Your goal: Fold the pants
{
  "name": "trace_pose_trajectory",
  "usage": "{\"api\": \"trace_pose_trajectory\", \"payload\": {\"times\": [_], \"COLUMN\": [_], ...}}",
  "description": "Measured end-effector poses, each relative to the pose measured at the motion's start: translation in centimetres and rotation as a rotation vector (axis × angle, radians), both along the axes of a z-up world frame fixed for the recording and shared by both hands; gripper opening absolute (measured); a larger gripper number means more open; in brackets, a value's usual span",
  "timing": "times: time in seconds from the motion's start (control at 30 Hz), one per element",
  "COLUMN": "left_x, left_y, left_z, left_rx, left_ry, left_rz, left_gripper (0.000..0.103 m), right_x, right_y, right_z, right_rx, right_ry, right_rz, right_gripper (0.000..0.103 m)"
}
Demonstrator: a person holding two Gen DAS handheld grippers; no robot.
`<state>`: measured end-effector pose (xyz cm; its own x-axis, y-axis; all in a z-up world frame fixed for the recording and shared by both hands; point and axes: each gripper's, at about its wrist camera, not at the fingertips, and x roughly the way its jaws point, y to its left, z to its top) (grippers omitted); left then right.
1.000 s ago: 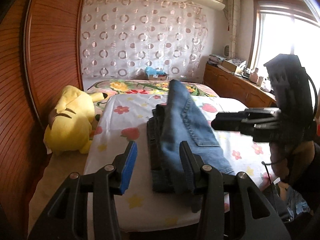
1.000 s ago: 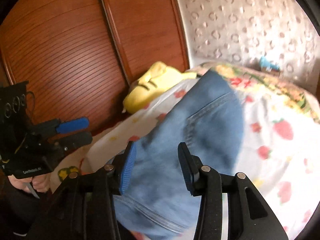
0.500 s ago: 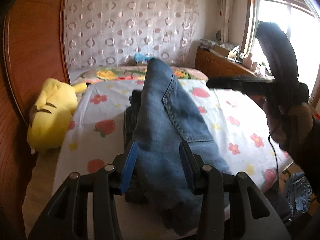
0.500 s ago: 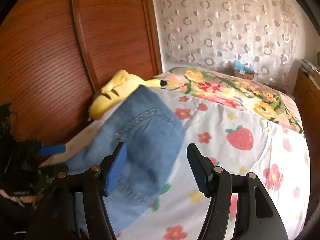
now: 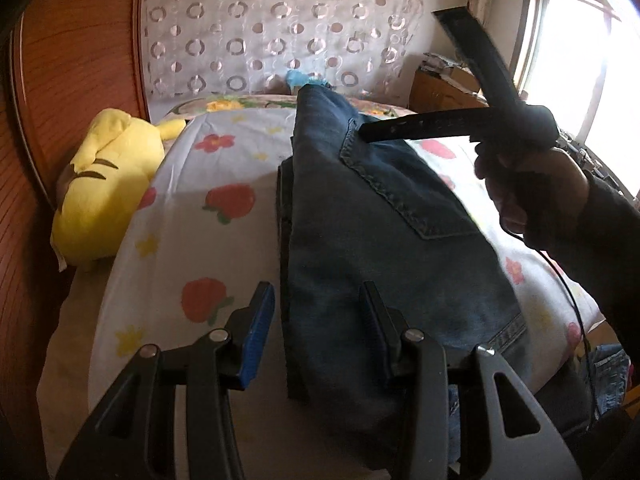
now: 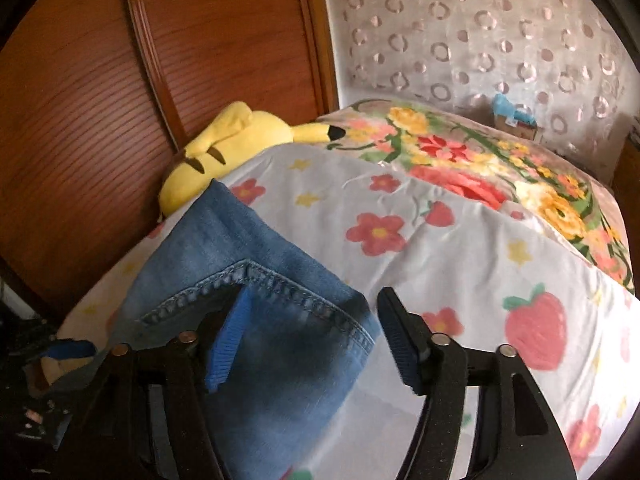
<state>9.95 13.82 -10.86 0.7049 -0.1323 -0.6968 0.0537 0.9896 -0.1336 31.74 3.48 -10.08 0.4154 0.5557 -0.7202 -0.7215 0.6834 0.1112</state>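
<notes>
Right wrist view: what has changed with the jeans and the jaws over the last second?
The right gripper has just been opening its jaws: the blue denim jeans, earlier draped between them, now lie on the flowered white bedsheet, not clamped. The left gripper sank closer to the jeans, its jaws no wider. The yellow plush toy stayed by the wooden wardrobe.
</notes>
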Motion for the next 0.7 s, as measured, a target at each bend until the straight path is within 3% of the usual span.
{"api": "trace_pose_trajectory", "payload": {"times": [0.17,0.47,0.7], "left_x": [0.0,-0.5,-1.2], "left_y": [0.5,0.5,1.4], "left_z": [-0.6,-0.2,-0.9], "left_rx": [-0.036,-0.075,-0.172], "left_ry": [0.007,0.008,0.027], "left_rz": [0.002,-0.003,0.03], "left_gripper": [0.043,0.043,0.043], "right_x": [0.5,-0.7,-0.6], "right_y": [-0.7,-1.3,-2.0], "right_z": [-1.5,-2.2,-2.8], "right_rx": [0.016,0.036,0.111], "right_ry": [0.048,0.151,0.24], "right_rz": [-0.011,0.06,0.081], "right_gripper": [0.082,0.083,0.071]}}
